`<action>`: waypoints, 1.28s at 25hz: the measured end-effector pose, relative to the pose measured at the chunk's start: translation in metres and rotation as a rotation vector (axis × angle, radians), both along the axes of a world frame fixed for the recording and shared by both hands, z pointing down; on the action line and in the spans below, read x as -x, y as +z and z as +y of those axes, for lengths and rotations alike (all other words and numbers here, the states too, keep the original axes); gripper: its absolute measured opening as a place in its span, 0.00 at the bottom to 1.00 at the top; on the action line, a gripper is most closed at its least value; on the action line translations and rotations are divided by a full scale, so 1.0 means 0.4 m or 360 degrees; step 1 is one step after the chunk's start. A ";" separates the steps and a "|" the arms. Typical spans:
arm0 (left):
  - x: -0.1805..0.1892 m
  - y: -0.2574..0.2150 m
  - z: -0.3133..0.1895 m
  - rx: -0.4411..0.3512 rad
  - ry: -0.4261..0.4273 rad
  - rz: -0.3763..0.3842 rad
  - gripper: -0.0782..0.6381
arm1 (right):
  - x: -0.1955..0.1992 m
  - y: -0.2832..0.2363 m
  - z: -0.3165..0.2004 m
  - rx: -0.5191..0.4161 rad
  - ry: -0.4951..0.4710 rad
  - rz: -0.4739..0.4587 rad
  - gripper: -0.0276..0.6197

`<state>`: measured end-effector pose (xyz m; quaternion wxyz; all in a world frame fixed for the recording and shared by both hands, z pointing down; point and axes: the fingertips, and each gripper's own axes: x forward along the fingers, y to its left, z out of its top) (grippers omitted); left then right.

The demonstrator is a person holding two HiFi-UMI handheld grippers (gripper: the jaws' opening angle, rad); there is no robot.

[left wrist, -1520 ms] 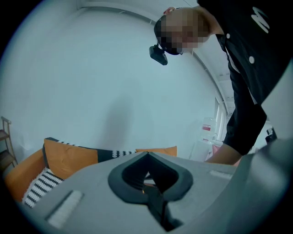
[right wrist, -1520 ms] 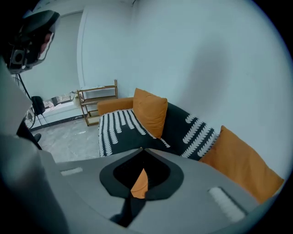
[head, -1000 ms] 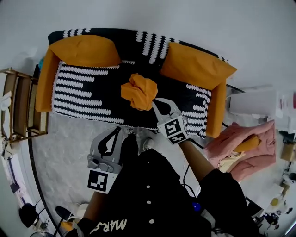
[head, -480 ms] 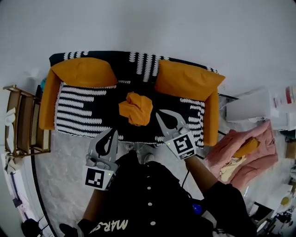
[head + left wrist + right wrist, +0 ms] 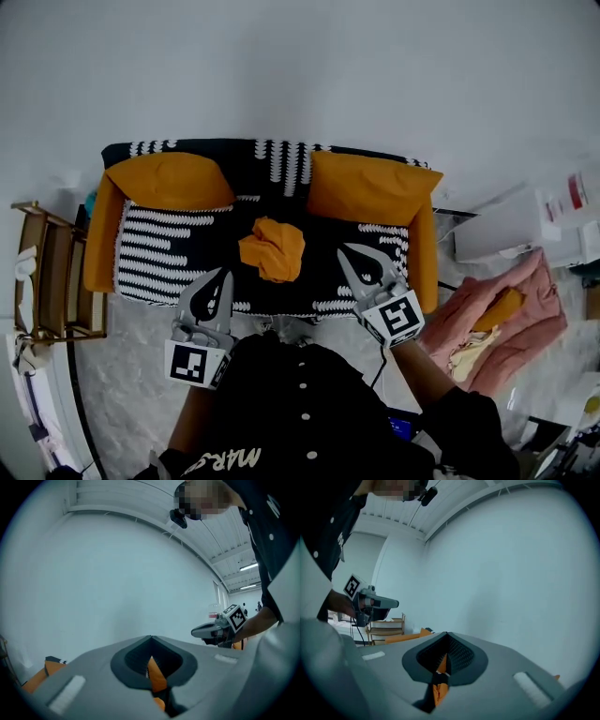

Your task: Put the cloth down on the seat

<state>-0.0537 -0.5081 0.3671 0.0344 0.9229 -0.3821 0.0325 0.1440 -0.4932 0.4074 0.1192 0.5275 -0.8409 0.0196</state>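
1. The cloth (image 5: 272,248) lies crumpled in an orange heap on the seat (image 5: 159,253). It sits about mid-seat, just in front of the gap between the two orange cushions (image 5: 169,180). Neither of your grippers touches it.
2. The seat belongs to a sofa (image 5: 281,159) under a black-and-white striped cover, with orange arms (image 5: 98,244) at both ends. Its back stands against a pale wall (image 5: 300,66).
3. Your right gripper (image 5: 344,248) shows to the right of the cloth in the head view, over the seat's right part and clearly apart from the heap. Its jaws are pressed together, the tips meeting, with nothing gripped. Its own view shows only a sliver of orange behind the slit below the tips.
4. Your left gripper (image 5: 225,272) shows at the seat's front edge, to the lower left of the cloth and apart from it. Its jaws are likewise closed tip to tip and hold nothing.
5. Each gripper view catches the other gripper off to one side, held in front of the wall.
6. Your black shirt (image 5: 300,403) fills the bottom of the head view.
7. A wooden shelf (image 5: 47,272) stands left of the sofa.
8. A white box (image 5: 497,225) and a pink heap (image 5: 506,319) of fabric lie to its right.
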 end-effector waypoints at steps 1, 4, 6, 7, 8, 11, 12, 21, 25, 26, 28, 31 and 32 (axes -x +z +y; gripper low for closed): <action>0.002 -0.001 -0.006 -0.0001 -0.0009 -0.0001 0.11 | -0.013 -0.025 0.002 -0.0037 0.0030 -0.0044 0.09; 0.006 -0.008 -0.022 -0.0005 -0.0039 0.0011 0.11 | -0.055 -0.083 0.012 -0.0107 0.0118 -0.0148 0.09; 0.008 -0.017 -0.029 -0.0020 -0.0054 0.0015 0.11 | -0.080 -0.110 0.018 -0.0150 0.0161 -0.0189 0.09; 0.010 -0.022 -0.032 -0.0028 -0.0059 0.0015 0.11 | -0.091 -0.120 0.021 -0.0172 0.0182 -0.0205 0.09; 0.012 -0.027 -0.035 -0.0035 -0.0064 0.0014 0.11 | -0.101 -0.127 0.026 -0.0188 0.0203 -0.0217 0.09; 0.025 -0.040 -0.042 -0.0056 -0.0085 0.0008 0.11 | -0.131 -0.132 0.038 -0.0216 0.0267 -0.0250 0.09; 0.030 -0.044 -0.044 -0.0064 -0.0093 0.0006 0.11 | -0.139 -0.132 0.040 -0.0225 0.0284 -0.0263 0.09; 0.094 -0.052 -0.060 -0.0112 -0.0176 -0.0004 0.11 | -0.199 -0.155 0.047 -0.0321 0.0424 -0.0299 0.09; 0.116 -0.052 -0.076 -0.0133 -0.0199 -0.0016 0.11 | -0.206 -0.167 0.052 -0.0359 0.0453 -0.0308 0.09; 0.119 -0.053 -0.080 -0.0136 -0.0201 -0.0019 0.11 | -0.206 -0.170 0.053 -0.0366 0.0458 -0.0311 0.09; 0.122 -0.054 -0.086 -0.0137 -0.0205 -0.0020 0.11 | -0.205 -0.174 0.056 -0.0373 0.0466 -0.0312 0.09; 0.122 -0.053 -0.087 -0.0138 -0.0204 -0.0019 0.11 | -0.203 -0.173 0.056 -0.0366 0.0473 -0.0305 0.08; 0.121 -0.053 -0.087 -0.0139 -0.0202 -0.0019 0.11 | -0.202 -0.173 0.056 -0.0361 0.0476 -0.0302 0.08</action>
